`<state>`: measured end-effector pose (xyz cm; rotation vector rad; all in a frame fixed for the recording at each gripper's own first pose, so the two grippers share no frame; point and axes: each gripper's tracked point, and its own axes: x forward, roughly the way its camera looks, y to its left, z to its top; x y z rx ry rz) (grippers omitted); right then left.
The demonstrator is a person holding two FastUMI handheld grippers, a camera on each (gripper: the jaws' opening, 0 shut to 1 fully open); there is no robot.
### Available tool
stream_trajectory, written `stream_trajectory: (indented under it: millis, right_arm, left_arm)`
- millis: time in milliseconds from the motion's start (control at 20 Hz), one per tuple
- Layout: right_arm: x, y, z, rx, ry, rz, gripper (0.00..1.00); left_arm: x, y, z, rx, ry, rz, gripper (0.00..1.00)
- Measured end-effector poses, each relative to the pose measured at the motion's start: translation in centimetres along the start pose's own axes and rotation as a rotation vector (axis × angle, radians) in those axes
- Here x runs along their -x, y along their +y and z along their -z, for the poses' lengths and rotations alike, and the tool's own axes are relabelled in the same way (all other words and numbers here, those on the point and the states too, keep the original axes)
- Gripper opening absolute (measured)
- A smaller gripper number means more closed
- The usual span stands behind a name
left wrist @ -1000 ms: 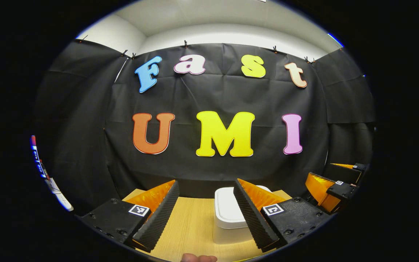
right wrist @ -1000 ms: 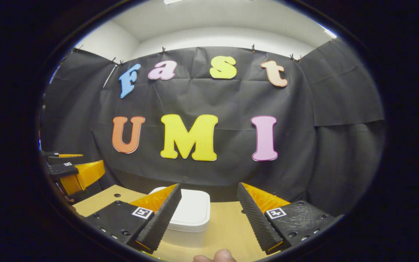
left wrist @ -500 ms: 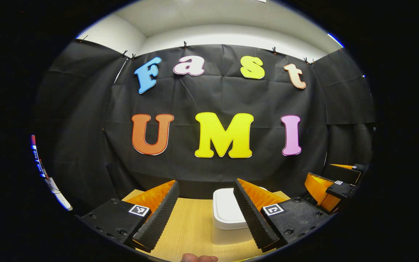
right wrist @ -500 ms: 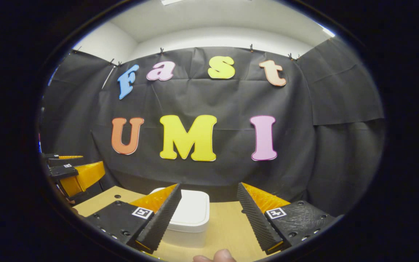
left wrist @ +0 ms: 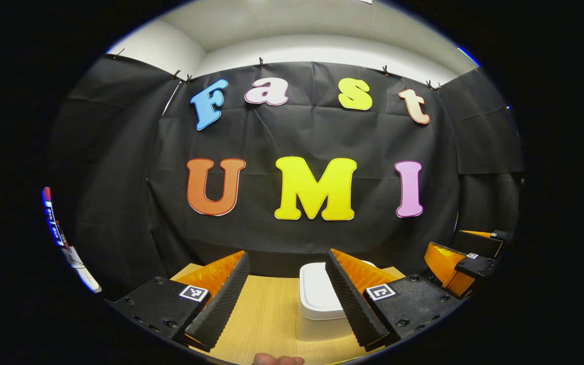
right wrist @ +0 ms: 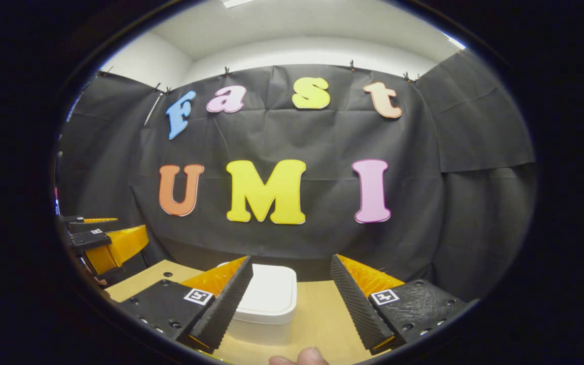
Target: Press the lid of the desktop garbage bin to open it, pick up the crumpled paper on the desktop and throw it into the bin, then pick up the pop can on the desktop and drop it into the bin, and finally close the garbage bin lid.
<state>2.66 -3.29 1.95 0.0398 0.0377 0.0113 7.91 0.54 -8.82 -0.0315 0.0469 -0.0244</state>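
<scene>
- Fingertip (left wrist: 278,360) of a person pokes in at the bottom edge of the left gripper view; another fingertip (right wrist: 299,356) sits at the bottom edge of the right gripper view.
- Left gripper (left wrist: 287,304) hangs above the bench (left wrist: 266,319), its fingers (left wrist: 221,304) spread wide with nothing between them but bare wood grain and part of the bin.
- Right gripper (right wrist: 289,306) is likewise held over the bench (right wrist: 322,314), fingers (right wrist: 358,304) wide apart and holding nothing.
- Bin (left wrist: 315,299), white with rounded corners, stands on the bench just beyond the left gripper; its right side is hidden behind that gripper's right finger. Its lid (left wrist: 313,289) lies flat and shut.
- In the right gripper view the bin (right wrist: 266,309) stands ahead and left of centre, its left side behind the left finger, lid (right wrist: 269,294) down.
- Each gripper shows at the edge of the other's view: the right gripper (left wrist: 467,261) at the far right of the left gripper view, the left gripper (right wrist: 97,241) at the far left of the right gripper view. Both are side-on, fingers apart.
- Black cloth wall (left wrist: 297,132) closes the booth behind the bench, clipped along its top edge beneath a white ceiling (left wrist: 312,25).
</scene>
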Motion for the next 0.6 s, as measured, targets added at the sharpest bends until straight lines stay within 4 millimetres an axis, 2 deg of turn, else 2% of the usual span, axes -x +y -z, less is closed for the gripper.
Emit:
stream_trajectory:
  millis: [600]
  right_arm:
    - [-0.21, 0.4, -0.47, -0.006, -0.005, -0.021, 0.98]
  left_arm:
    - [0.17, -0.04, -0.62, -0.005, -0.016, -0.009, 0.97]
